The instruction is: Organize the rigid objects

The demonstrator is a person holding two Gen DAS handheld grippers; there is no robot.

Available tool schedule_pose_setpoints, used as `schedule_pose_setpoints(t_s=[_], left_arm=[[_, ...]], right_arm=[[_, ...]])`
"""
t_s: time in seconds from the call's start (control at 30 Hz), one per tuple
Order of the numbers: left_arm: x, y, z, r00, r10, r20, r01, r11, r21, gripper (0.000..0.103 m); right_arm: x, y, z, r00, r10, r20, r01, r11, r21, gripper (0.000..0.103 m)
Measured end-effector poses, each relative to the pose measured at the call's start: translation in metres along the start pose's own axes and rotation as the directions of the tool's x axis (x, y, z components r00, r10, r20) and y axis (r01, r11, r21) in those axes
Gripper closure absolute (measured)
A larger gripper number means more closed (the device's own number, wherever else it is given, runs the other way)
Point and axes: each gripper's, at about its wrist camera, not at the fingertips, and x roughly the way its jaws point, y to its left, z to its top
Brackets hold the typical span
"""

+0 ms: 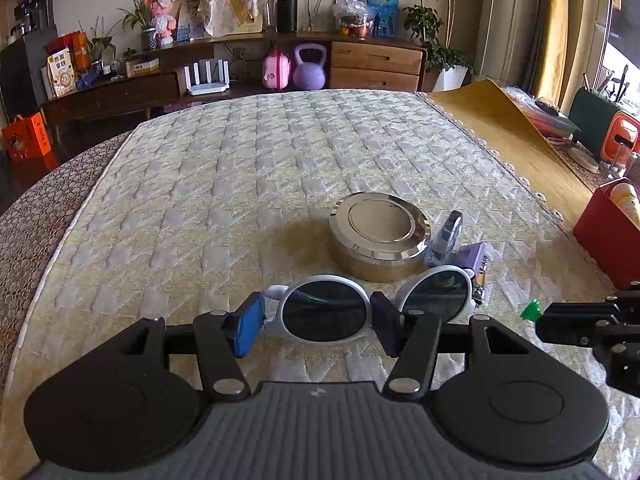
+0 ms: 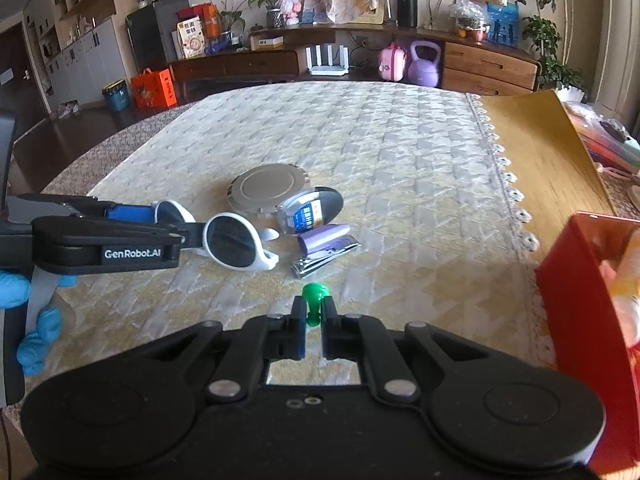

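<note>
White-framed sunglasses point(image 1: 438, 294) with dark round lenses lie on the quilted yellow cloth point(image 1: 240, 184). My left gripper point(image 1: 318, 326) is shut on them, its pads pressing either side of one lens. The right wrist view shows the same grip from the side on the sunglasses point(image 2: 234, 246), with the left gripper point(image 2: 176, 228) coming in from the left. My right gripper point(image 2: 314, 308) is shut on a small green plastic piece point(image 2: 315, 294), held just above the cloth. In the left wrist view the right gripper point(image 1: 560, 318) shows at the right edge with the green piece point(image 1: 530, 309) at its tip.
Behind the sunglasses stand a round metal tin point(image 2: 266, 190), an oval container with a blue label point(image 2: 310, 212), a purple item point(image 2: 324, 236) and a silver nail clipper point(image 2: 324, 258). A red box point(image 2: 580, 300) stands at the right. A blue-gloved hand point(image 2: 36, 332) holds the left gripper.
</note>
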Motion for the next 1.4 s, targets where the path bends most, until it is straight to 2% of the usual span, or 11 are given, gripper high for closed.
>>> schedule_pose_setpoints(t_s=[0.23, 0.43, 0.73, 0.97, 1.4], left_arm=[[-0.020, -0.005, 0.004, 1.000, -0.012, -0.005, 0.012, 1.000, -0.004, 0.046], [-0.038, -0.013, 0.010, 0.999, -0.050, -0.018, 0.049, 0.998, -0.027, 0.046], [-0.069, -0.042, 0.020, 0.996, -0.095, -0.001, 0.095, 0.995, 0.006, 0.046], [-0.086, -0.077, 0.029, 0.991, -0.134, 0.014, 0.133, 0.989, 0.058, 0.046], [-0.084, -0.155, 0.036, 0.975, -0.224, -0.009, 0.223, 0.966, 0.132, 0.046]], right_arm=[[-0.028, -0.006, -0.002, 0.999, -0.008, 0.033, 0.008, 1.000, 0.017, 0.097], [-0.059, -0.014, -0.002, 0.997, -0.011, 0.073, 0.009, 0.999, 0.033, 0.097], [-0.099, -0.029, -0.010, 0.991, -0.028, 0.128, 0.021, 0.998, 0.054, 0.097], [-0.127, -0.049, -0.018, 0.985, -0.054, 0.163, 0.040, 0.995, 0.091, 0.097], [-0.161, -0.109, -0.035, 0.968, -0.151, 0.202, 0.116, 0.978, 0.176, 0.097]])
